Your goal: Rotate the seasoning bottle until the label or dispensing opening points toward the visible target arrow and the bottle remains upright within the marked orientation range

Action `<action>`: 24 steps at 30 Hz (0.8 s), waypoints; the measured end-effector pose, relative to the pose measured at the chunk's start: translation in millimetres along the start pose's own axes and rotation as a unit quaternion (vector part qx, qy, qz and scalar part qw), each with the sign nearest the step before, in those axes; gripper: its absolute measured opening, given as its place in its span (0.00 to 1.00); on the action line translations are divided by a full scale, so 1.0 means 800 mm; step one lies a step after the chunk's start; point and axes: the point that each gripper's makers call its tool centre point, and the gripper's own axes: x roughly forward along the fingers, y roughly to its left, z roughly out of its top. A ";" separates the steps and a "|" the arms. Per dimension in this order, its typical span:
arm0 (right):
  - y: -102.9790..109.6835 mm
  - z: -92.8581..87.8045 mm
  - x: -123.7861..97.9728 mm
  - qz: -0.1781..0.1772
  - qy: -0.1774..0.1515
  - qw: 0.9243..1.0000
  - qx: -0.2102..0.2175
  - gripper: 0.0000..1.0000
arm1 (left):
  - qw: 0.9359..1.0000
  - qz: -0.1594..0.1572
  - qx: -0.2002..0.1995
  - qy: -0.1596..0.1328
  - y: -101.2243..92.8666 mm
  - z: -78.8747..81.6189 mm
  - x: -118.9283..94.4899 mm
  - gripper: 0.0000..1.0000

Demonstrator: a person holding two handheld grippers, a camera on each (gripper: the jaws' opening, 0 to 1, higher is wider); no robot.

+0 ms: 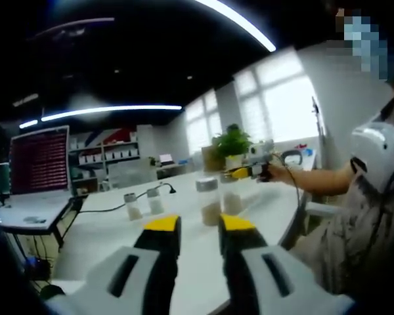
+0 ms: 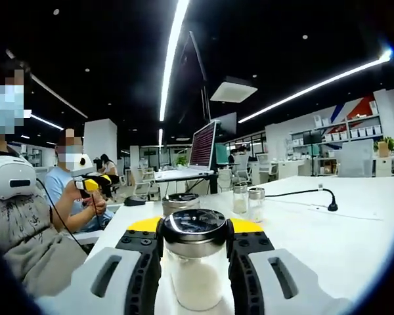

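Left gripper view: left gripper hovers over the white table, jaws a narrow gap apart, holding nothing. Beyond it the right gripper meets a seasoning bottle; a 2nd bottle stands just beside, two small shakers farther off.

Right gripper view: right gripper clamps the seasoning bottle below its metal cap, upright. No target arrow visible, so over-rotation is a risk; glass may slip or tilt if grip is off-centre.

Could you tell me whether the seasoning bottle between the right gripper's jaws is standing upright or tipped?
Upright: in the right gripper view the seasoning bottle stands vertically on the white table, cap on top, with the right gripper closed on its neck.
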 end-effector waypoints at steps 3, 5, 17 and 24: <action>0.002 -0.001 0.001 0.005 -0.004 1.000 0.000 0.37 | 1.000 0.000 0.000 -0.001 0.001 0.001 0.000 0.24; 0.003 -0.001 0.001 0.006 -0.007 1.000 0.003 0.37 | 1.000 0.000 -0.001 -0.001 0.002 0.001 0.000 0.24; 0.009 0.008 -0.005 -0.077 -0.050 0.995 0.023 0.65 | 1.000 0.007 -0.005 0.001 0.008 -0.004 0.001 0.24; 0.005 0.008 -0.002 -0.198 -0.041 0.978 -0.048 0.65 | 1.000 0.008 -0.003 -0.001 0.006 -0.004 0.001 0.24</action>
